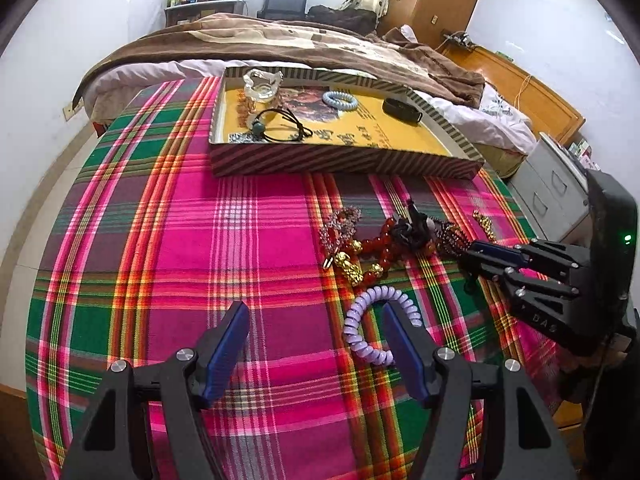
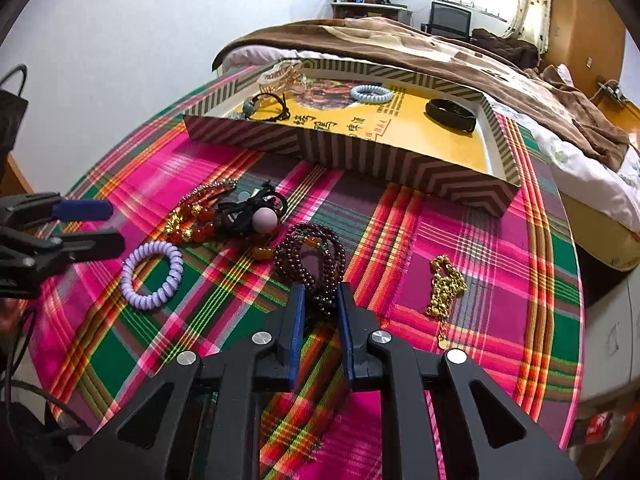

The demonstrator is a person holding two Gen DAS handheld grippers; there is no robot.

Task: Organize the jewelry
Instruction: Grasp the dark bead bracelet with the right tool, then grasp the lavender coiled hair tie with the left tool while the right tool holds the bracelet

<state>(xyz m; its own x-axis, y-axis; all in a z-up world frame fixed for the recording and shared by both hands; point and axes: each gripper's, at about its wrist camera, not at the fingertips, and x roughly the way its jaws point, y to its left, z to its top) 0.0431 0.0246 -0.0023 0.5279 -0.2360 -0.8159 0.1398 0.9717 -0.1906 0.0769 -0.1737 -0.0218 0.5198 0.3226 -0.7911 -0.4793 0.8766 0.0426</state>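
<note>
Garnet beads [image 2: 310, 258] lie pinched at the right tongs [image 2: 321, 294] tips.

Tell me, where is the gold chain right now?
In the right wrist view the gold chain lies alone on the plaid cloth, right of the dark bead bracelet and in front of the striped tray.

Left claw [image 1: 316, 316] hovers low over the counter [image 1: 180, 280], fingers spread wide; right claw [image 2: 320, 300], to its right, narrowed around a dark bead strand [image 2: 312, 256].
</note>
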